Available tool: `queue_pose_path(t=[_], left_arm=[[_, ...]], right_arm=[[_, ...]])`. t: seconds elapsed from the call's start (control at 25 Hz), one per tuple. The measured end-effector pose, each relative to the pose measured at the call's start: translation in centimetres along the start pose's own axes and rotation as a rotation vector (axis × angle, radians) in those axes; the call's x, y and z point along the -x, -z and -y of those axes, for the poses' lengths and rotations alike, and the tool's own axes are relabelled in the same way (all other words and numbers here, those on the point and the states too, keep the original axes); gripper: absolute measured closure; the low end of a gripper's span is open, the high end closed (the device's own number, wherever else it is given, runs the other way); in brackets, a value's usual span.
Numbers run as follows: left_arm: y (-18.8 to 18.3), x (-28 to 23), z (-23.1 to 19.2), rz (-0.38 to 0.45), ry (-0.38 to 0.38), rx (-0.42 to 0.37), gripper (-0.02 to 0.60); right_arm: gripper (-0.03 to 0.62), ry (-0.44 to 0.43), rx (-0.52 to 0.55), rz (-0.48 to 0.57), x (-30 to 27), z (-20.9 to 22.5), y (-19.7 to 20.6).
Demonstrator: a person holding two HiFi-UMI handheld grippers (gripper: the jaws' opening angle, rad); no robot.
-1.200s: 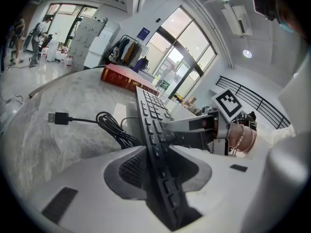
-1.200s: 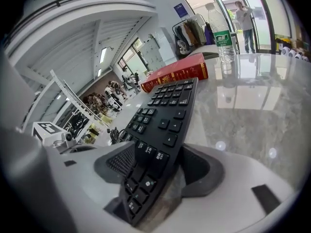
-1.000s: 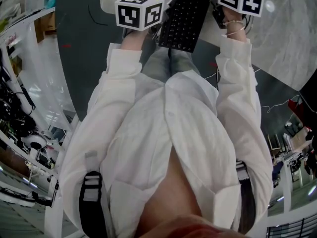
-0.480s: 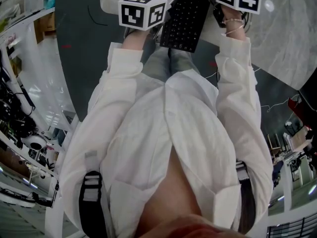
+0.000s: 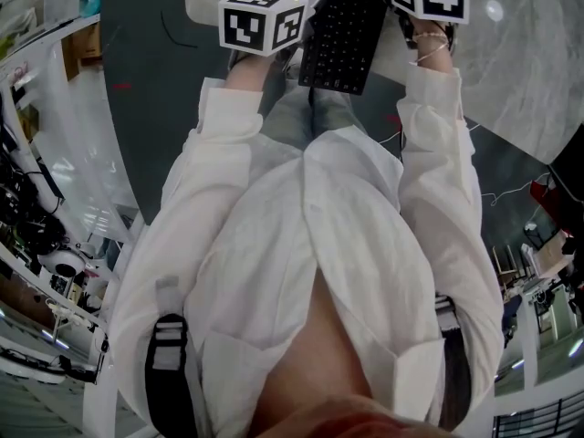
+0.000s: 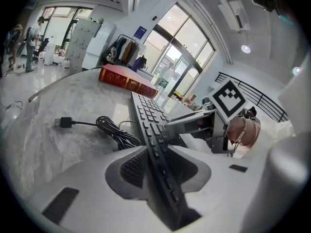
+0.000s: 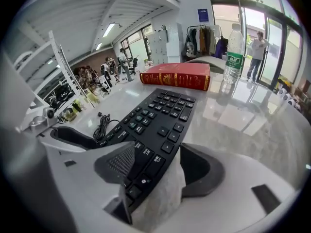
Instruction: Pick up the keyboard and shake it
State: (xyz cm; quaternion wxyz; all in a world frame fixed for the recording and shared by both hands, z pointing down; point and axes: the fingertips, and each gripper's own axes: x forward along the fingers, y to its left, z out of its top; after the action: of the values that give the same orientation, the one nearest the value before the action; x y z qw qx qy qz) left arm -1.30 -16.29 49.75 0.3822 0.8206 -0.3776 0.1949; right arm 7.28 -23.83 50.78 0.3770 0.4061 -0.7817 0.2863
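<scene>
Keyboard [image 7: 165,115] seems lifted off tabletop [image 7: 238,125]: right gripper [image 7: 155,171] clamps one end, left gripper [image 6: 160,166] jaws just tightened on other. Shaking remains.

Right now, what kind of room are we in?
Probably a big open office or lab. There is a keyboard, a large table with a red book and a water bottle, hanging coats, and tall glass doors.
</scene>
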Motion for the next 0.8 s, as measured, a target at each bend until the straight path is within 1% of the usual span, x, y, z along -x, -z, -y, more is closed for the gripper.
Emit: queue_pose_path(t=[0.12, 0.24, 0.36, 0.52, 0.6, 0.68, 0.8], left_arm=[[-0.1, 0.3, -0.2, 0.014, 0.005, 0.015, 0.454], [-0.3, 0.5, -0.4, 0.017, 0.0, 0.004, 0.454], [-1.0, 0.9, -0.1, 0.031, 0.002, -0.005, 0.454], [-1.9, 1.3, 0.2, 0.042, 0.005, -0.025, 0.454], [-2.3, 1.8, 0.5, 0.049, 0.006, -0.033, 0.454], [-2.8, 2.3, 1.0, 0.059, 0.007, -0.046, 0.457], [-3.7, 3.3, 1.7, 0.073, 0.005, -0.063, 0.462]], right_arm=[[0.292, -0.002, -0.012, 0.013, 0.0, 0.0, 0.1], [0.292, 0.012, -0.021, 0.011, 0.2, 0.4, 0.6], [0.292, 0.026, 0.006, 0.007, 0.6, 0.4, 0.9], [0.301, 0.022, 0.037, 0.062, 1.8, -0.2, 0.0], [0.337, 0.021, 0.063, 0.09, 2.7, -0.8, -0.5], [0.403, 0.033, 0.1, 0.109, 3.6, -1.4, -1.0], [0.45, 0.027, 0.134, 0.13, 4.9, -2.5, -1.5]])
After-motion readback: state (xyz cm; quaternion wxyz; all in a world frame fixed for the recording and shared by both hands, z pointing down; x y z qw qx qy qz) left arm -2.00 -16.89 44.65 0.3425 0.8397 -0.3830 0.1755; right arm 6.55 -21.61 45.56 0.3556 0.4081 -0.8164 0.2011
